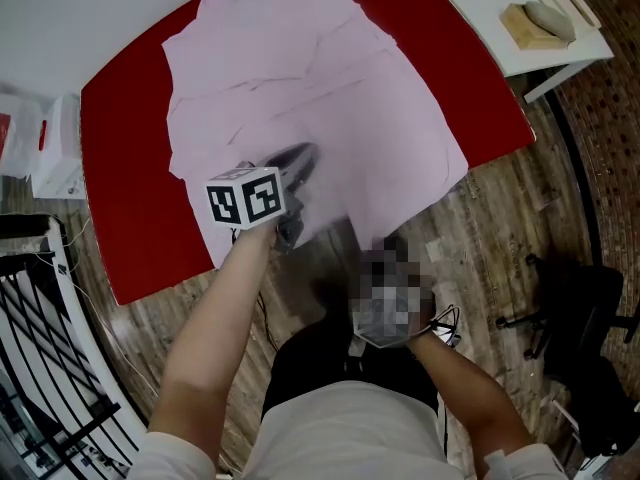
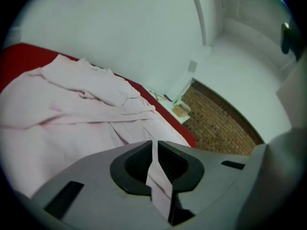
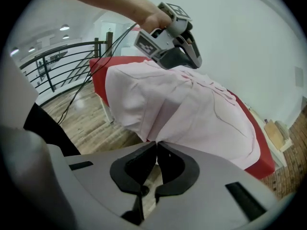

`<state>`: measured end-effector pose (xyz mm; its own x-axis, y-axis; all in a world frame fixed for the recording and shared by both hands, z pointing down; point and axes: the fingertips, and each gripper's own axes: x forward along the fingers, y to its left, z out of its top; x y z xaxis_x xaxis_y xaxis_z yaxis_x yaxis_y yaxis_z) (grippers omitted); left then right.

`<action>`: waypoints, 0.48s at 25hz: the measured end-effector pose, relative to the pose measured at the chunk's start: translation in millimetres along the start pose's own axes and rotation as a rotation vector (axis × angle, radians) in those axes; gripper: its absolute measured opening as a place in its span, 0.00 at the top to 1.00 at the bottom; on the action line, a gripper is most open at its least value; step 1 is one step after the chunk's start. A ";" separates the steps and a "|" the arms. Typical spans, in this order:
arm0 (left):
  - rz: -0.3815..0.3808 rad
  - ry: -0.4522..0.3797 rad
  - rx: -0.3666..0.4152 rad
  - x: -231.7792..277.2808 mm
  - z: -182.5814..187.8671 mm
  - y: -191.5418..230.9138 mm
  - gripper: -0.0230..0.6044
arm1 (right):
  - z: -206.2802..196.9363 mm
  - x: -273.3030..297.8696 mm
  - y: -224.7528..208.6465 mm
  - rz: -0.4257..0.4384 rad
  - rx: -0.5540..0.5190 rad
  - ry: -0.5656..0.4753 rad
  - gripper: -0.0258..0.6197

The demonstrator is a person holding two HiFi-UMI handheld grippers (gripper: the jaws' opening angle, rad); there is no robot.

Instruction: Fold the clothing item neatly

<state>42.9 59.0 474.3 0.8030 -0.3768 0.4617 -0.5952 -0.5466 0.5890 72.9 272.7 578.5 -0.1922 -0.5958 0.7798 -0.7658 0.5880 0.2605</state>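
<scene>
Head view: pink garment (image 1: 300,78) spread rumpled, overhanging red table (image 1: 125,148).

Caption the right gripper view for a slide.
Right gripper pinching a pale pink cloth garment draped over a red table; left gripper clamps it too.

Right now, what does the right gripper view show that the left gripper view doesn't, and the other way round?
Only the right gripper view: the left gripper seen from outside in a hand, a black railing, wood floor, and the right gripper shut on the overhanging edge of the pink garment. Only the left gripper view: a brick-patterned surface and a fabric strip pinched between the left jaws. Both: the garment spread on the red table.
</scene>
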 end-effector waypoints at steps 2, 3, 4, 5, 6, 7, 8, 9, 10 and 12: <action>0.035 0.049 0.098 12.7 7.7 5.5 0.94 | 5.5 0.1 2.6 0.009 -0.025 -0.011 0.93; 0.050 0.072 0.136 18.1 9.3 8.3 0.94 | 7.9 -0.2 4.6 0.014 -0.039 -0.016 0.93; 0.059 0.091 0.168 23.2 9.5 10.6 0.94 | 9.8 -0.6 6.9 0.020 -0.055 -0.020 0.93; 0.063 0.108 0.198 27.9 8.9 12.3 0.94 | 11.3 -0.9 9.1 0.025 -0.070 -0.023 0.93; 0.065 0.123 0.230 32.4 7.9 13.8 0.94 | 12.8 -1.0 10.8 0.031 -0.083 -0.027 0.93; 0.066 0.135 0.261 36.4 6.9 15.5 0.94 | 14.1 -0.9 12.1 0.036 -0.095 -0.030 0.93; 0.068 0.148 0.289 39.8 5.5 17.8 0.94 | 14.9 -0.7 13.0 0.041 -0.105 -0.033 0.93; 0.071 0.162 0.314 42.7 3.6 20.5 0.94 | 14.9 -0.5 13.4 0.046 -0.113 -0.033 0.93; 0.074 0.181 0.337 45.3 1.0 23.7 0.94 | 13.6 -0.2 13.2 0.050 -0.116 -0.030 0.93; 0.091 0.231 0.381 49.6 -5.7 31.5 0.94 | 7.1 0.2 11.8 0.057 -0.111 -0.016 0.93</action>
<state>63.9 27.4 519.6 0.6943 -0.2836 0.6615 -0.5748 -0.7715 0.2726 59.6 275.7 577.7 -0.2441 -0.5678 0.7861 -0.6808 0.6776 0.2780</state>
